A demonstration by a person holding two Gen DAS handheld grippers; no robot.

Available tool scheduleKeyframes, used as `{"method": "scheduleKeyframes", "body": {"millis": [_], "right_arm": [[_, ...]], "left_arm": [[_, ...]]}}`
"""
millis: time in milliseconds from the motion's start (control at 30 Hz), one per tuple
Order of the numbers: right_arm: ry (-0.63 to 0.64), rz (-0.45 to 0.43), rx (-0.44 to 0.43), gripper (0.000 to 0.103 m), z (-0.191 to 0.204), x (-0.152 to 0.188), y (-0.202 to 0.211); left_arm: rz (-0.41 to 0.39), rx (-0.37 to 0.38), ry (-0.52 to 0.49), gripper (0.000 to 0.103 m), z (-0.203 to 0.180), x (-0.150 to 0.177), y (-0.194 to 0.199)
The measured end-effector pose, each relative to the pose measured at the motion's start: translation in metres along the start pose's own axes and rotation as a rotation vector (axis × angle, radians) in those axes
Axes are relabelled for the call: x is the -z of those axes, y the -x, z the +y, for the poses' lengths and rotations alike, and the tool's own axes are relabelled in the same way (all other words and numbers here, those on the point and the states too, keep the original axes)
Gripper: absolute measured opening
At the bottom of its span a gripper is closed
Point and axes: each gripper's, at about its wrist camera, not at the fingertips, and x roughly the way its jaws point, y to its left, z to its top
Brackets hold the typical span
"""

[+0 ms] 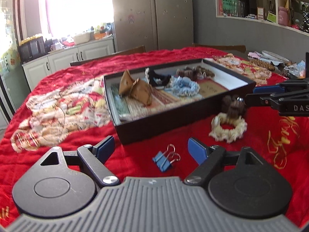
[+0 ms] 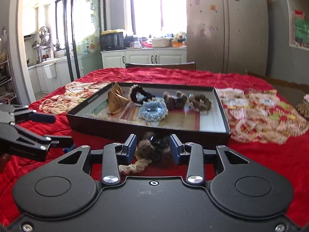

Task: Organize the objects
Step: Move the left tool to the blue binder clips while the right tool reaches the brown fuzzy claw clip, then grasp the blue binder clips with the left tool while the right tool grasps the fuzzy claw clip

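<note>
in front of the black box [image 2: 146, 129], my right gripper [image 2: 152, 149], jaws half open, straddles the brown scrunchie [image 2: 152, 148], not yet pinching; i'd sink lower before closing. left gripper [image 1: 149, 150]: jaws wide, empty, over the binder clip [image 1: 164, 159].

Blue binder clip [image 1: 163, 161] on red cloth [image 1: 77, 73] between wide-spread left hand-held gripper [image 1: 150, 150] fingers.

Only legible text: "DAS", cut off by the frame edge, on the right gripper [image 1: 249, 94] body in the left wrist view. Green sign [image 1: 228, 2] on the shelf has characters, probably Chinese, too blurred to read. Black box [image 2: 92, 101] rim lettering unreadable.
</note>
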Motion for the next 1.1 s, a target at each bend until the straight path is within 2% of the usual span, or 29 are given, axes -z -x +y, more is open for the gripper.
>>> {"method": "scheduleKeyframes", "body": {"millis": [167,267,367,600,733,867,967,1100], "right_arm": [[-0.060,-0.002,0.028,0.056,-0.004,0.006,-0.012],[-0.081,0.011,0.029,0.058,-0.005,0.008,-0.019],[-0.098,0.017,0.040,0.058,-0.005,0.008,-0.025],[-0.122,0.037,0.038,0.058,-0.005,0.009,-0.036],[-0.142,0.049,0.031,0.058,-0.008,0.009,-0.041],[-0.144,0.065,0.025,0.055,-0.008,0.010,-0.045],[-0.144,0.069,0.020,0.048,-0.007,0.010,-0.046],[-0.149,0.063,0.020,0.045,-0.007,0.011,-0.045]], "left_arm": [[0.002,0.021,0.002,0.088,0.001,0.007,-0.005],[0.015,0.036,0.018,0.084,0.004,0.009,-0.009],[0.037,0.043,0.034,0.075,0.006,0.012,-0.015],[0.046,0.069,0.067,0.068,0.010,0.013,-0.018],[0.047,0.073,0.061,0.060,0.009,0.013,-0.018],[0.047,0.076,0.059,0.052,0.008,0.013,-0.019],[0.046,0.079,0.053,0.047,0.007,0.013,-0.019],[0.044,0.084,0.048,0.043,0.005,0.013,-0.018]]}}
